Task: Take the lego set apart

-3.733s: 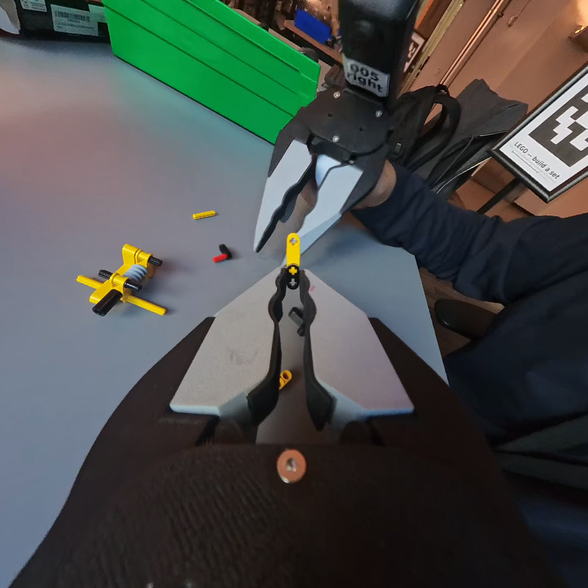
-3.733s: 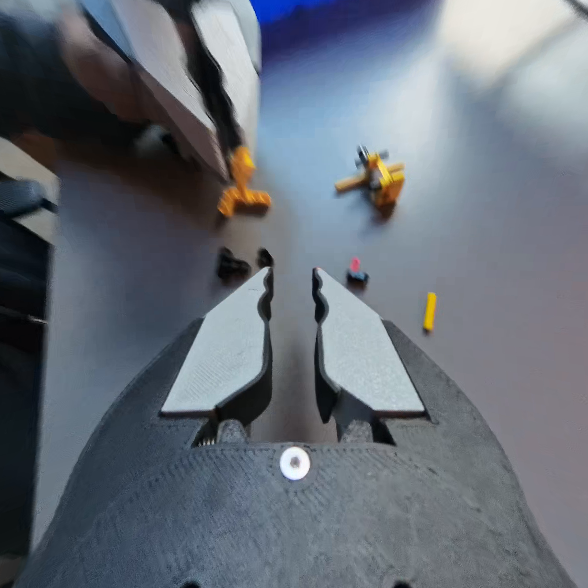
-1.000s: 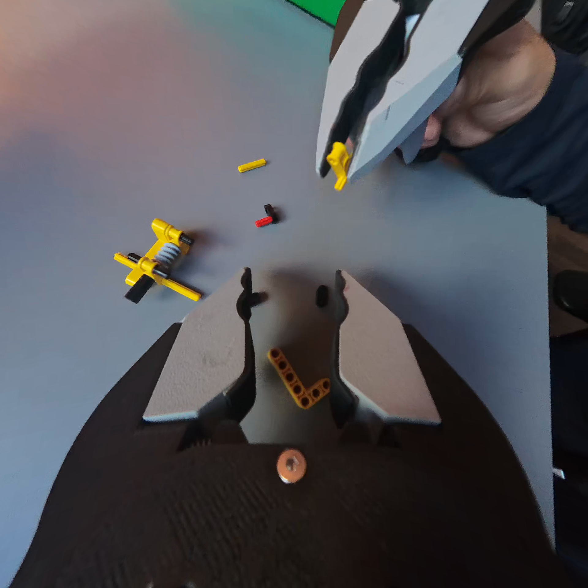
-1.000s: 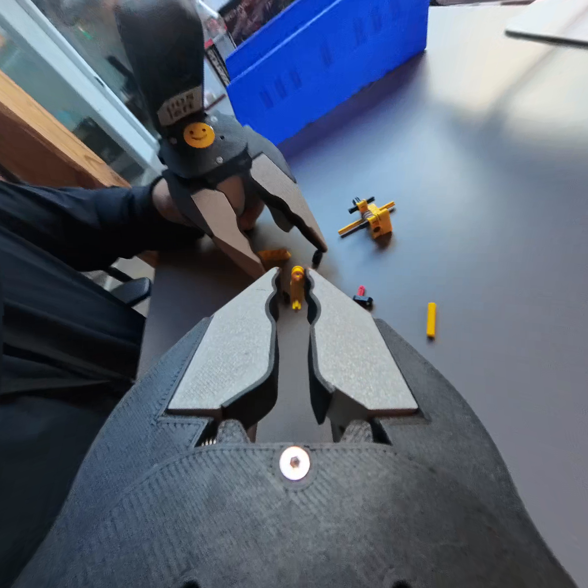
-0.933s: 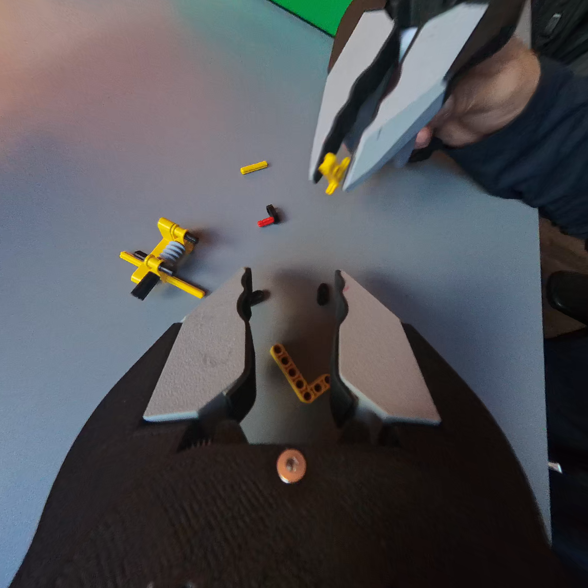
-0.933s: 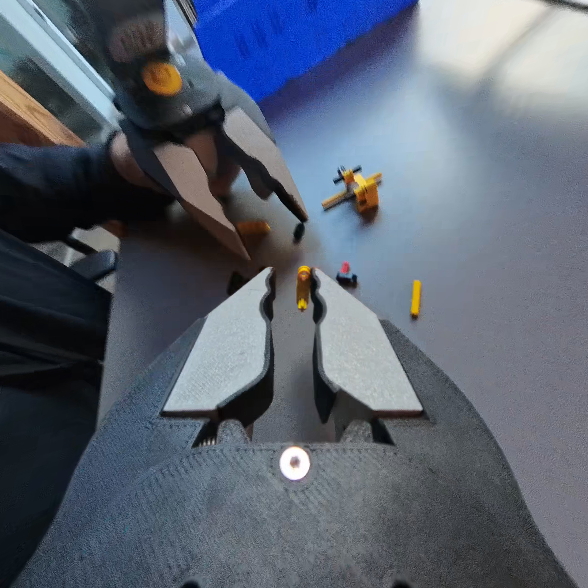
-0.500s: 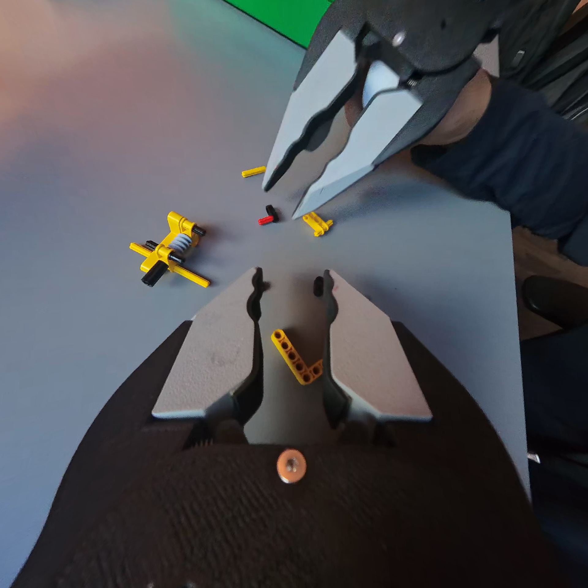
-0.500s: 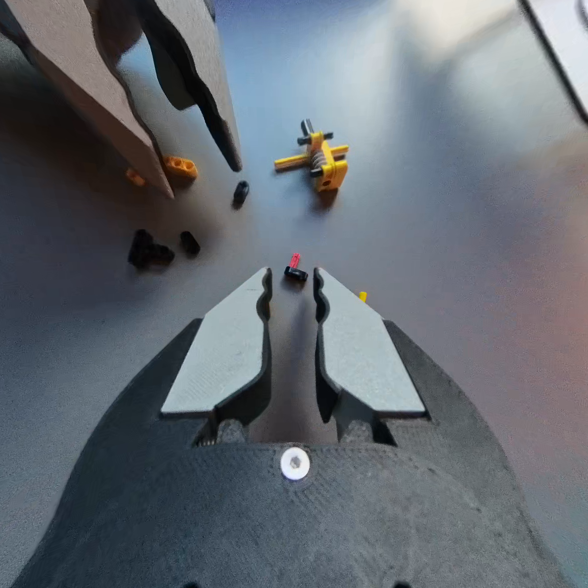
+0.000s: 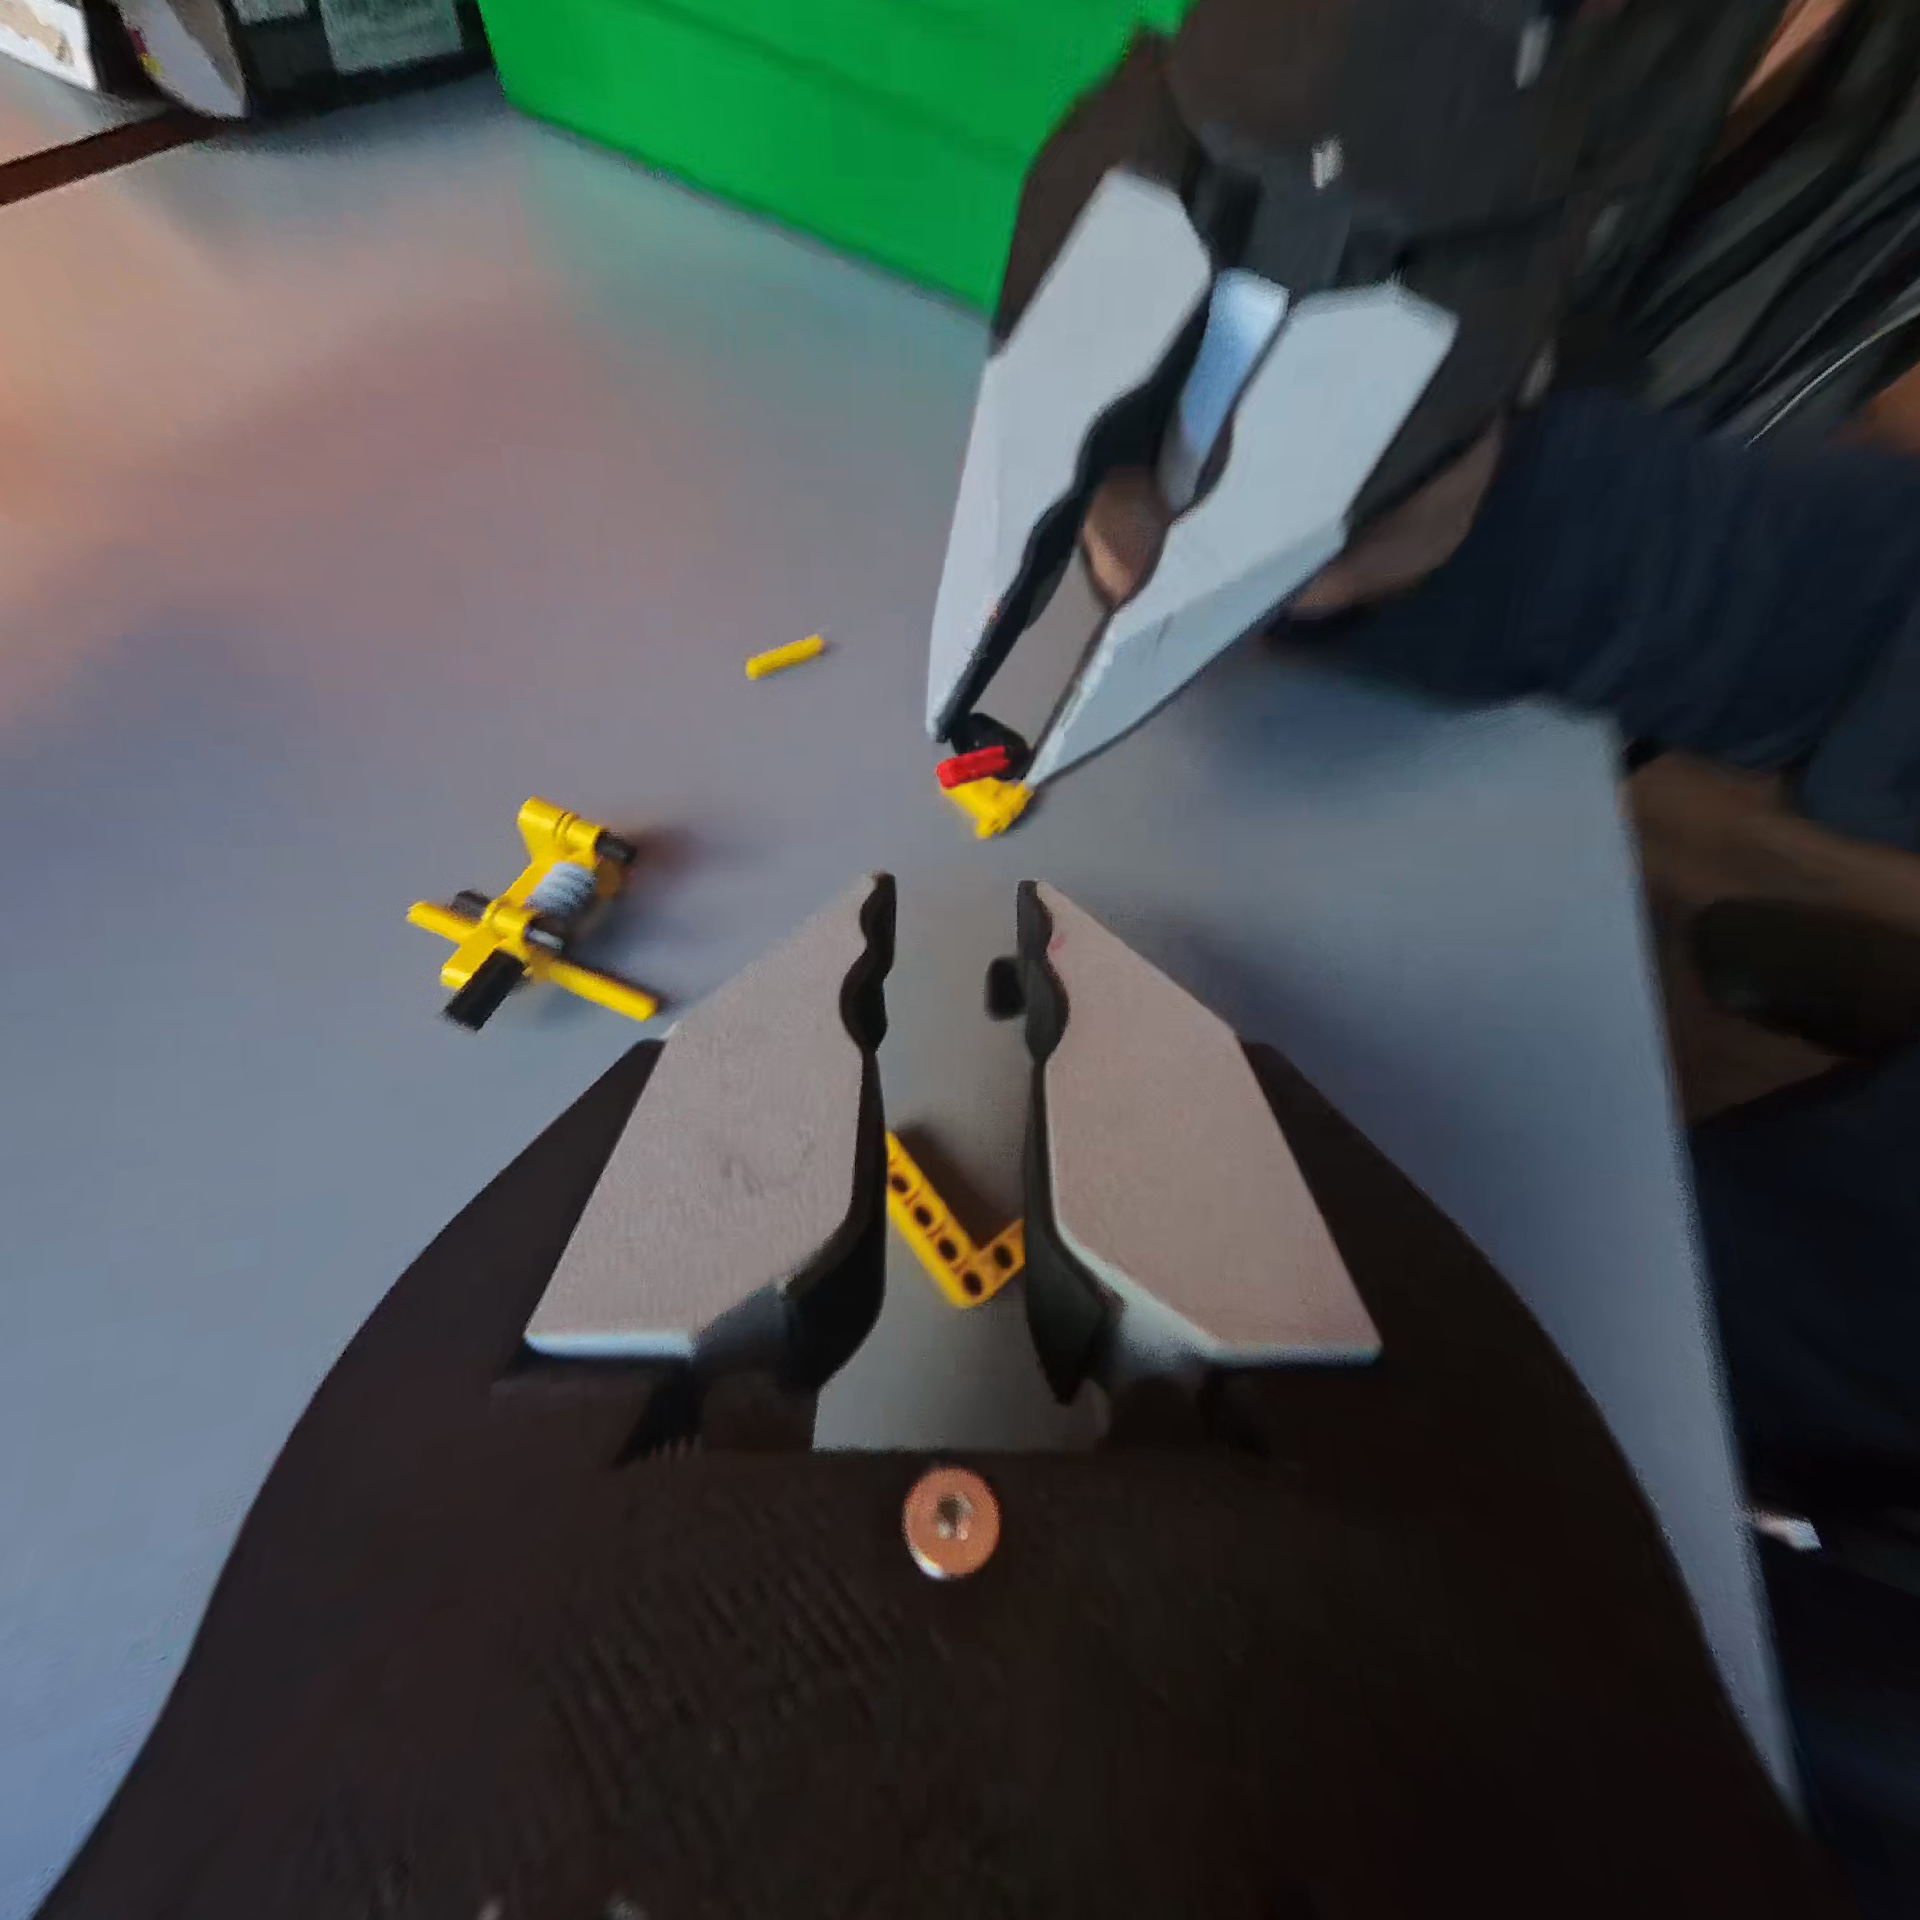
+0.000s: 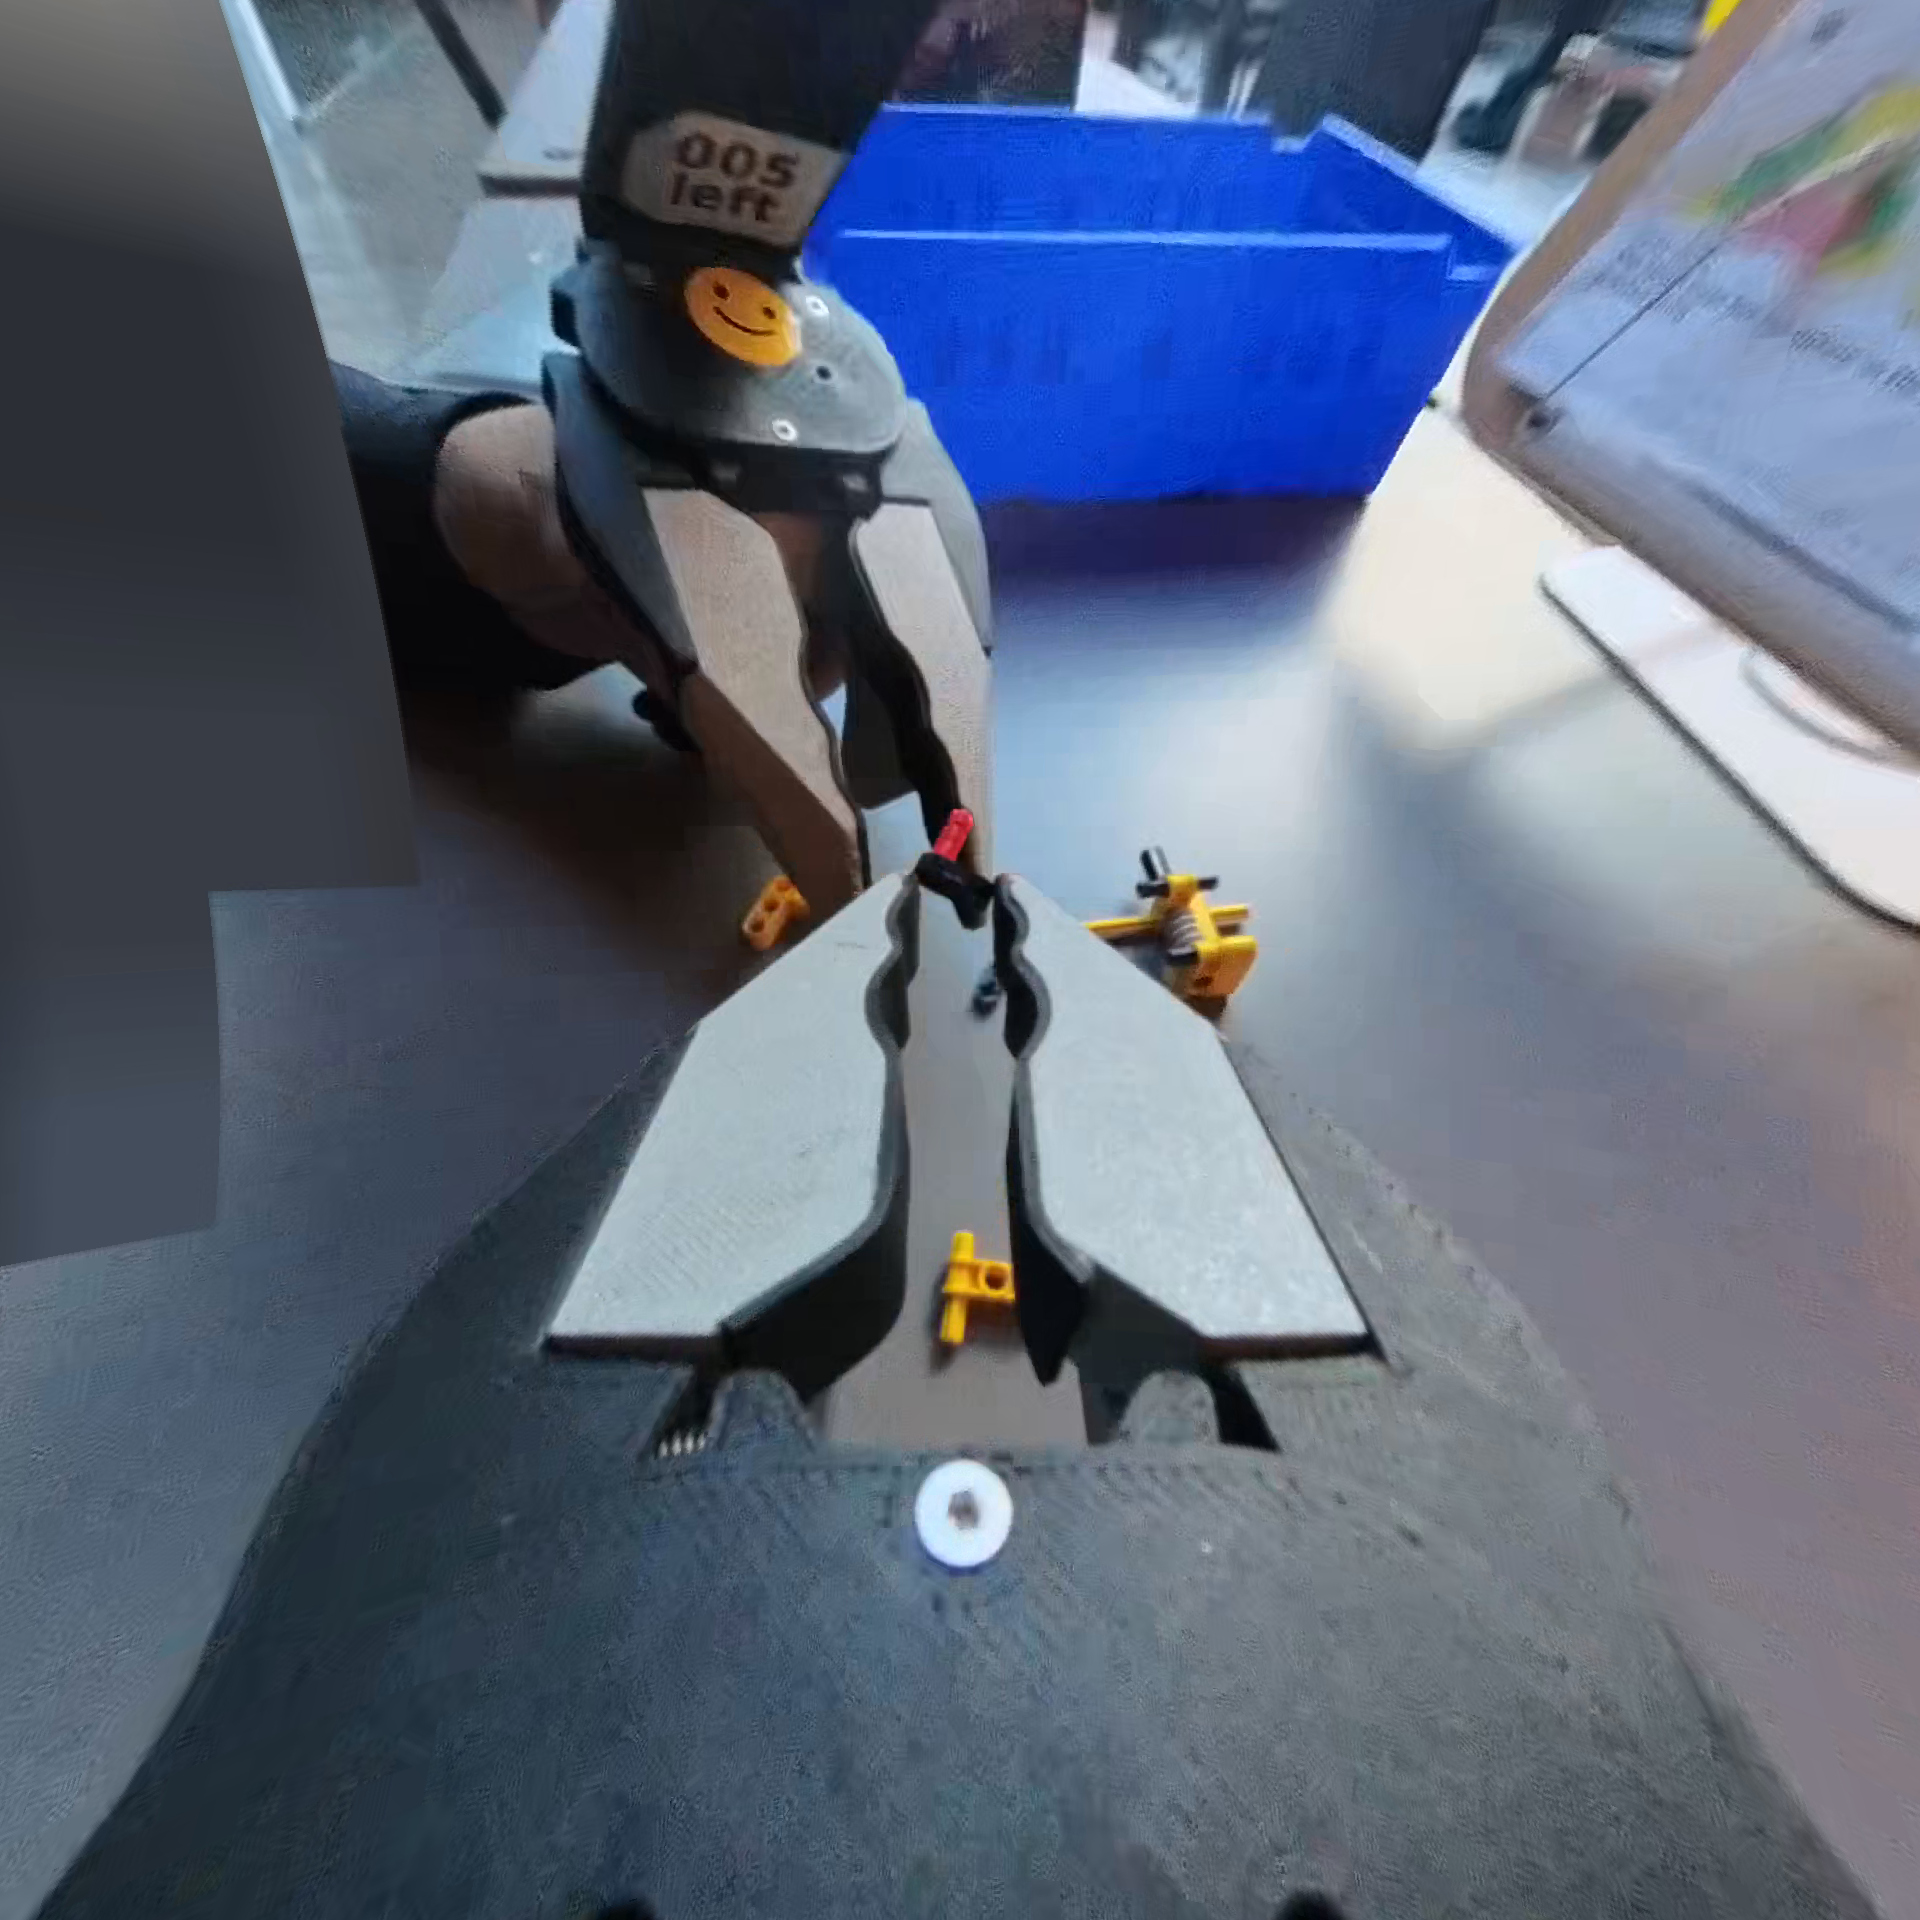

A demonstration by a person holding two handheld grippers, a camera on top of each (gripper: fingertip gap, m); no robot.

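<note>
The right gripper (image 10: pixel 948 896) pinches the small red-and-black pin piece (image 10: pixel 951 860) at its tips, just above the grey table (image 9: pixel 312 520); the left gripper (image 9: pixel 951 904) hangs spread and empty. The yellow worm-gear sub-assembly (image 9: pixel 530 920), still joined, lies left of the pin piece. I judge the red pin must next be pulled from its black connector, which calls for the left gripper to clamp the other end.

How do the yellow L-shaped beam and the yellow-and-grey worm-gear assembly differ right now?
The flat yellow L-shaped beam is one bare piece; the yellow-and-grey worm-gear assembly is still several parts joined, with black pins and yellow axles. The beam lies between the jaws of the open left gripper; the assembly sits off to the side, clear of both grippers. The beam is plain yellow; the assembly mixes yellow, grey and black. Both rest on the grey table.
</note>
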